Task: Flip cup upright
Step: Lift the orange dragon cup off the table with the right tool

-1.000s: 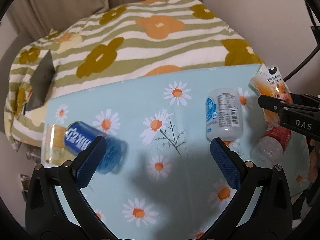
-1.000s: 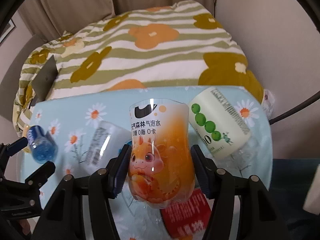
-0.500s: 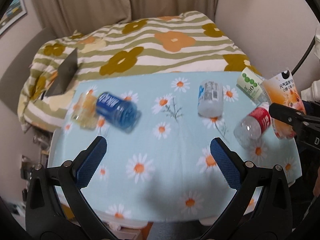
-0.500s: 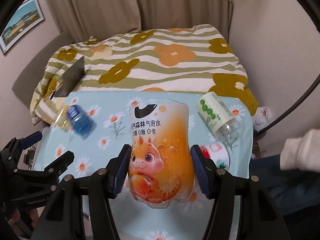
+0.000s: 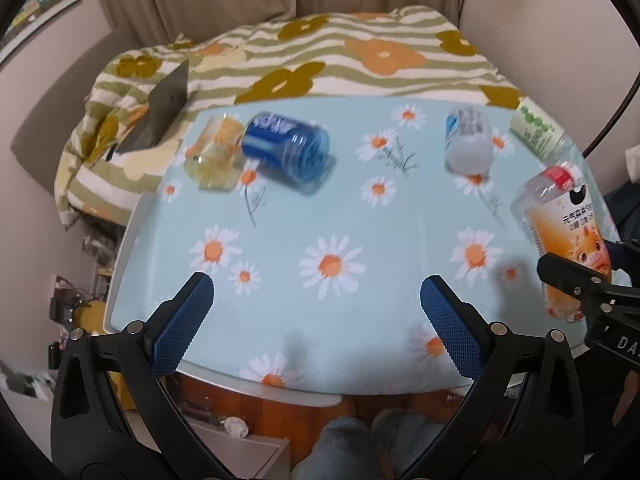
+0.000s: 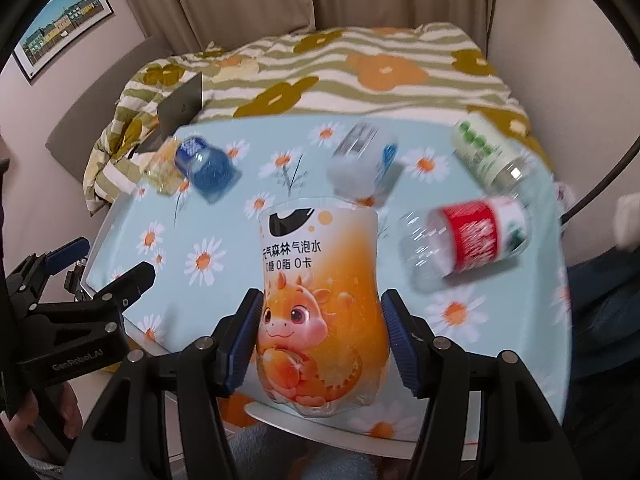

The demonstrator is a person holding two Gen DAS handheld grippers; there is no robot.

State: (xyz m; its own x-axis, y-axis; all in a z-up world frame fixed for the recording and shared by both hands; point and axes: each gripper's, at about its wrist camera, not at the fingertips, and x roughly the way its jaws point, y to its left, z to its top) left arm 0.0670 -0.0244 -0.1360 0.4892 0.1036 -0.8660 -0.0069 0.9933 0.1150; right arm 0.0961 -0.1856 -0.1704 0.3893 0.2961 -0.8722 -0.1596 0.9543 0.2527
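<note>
Above daisy tablecloth [image 6: 224, 304], orange cup [image 6: 320, 304] sits clamped between right jaws

Left wrist view: looks down and forward from above the near edge of the table [image 5: 320, 216], between its own blue fingers [image 5: 182, 326].
Right wrist view: also faces the bed [image 6: 320, 76], set to the right, very close behind the orange cup [image 6: 320, 300].
Shared: the daisy cloth, the blue cup [image 5: 288, 150] [image 6: 206, 168], and each other's gripper.
</note>
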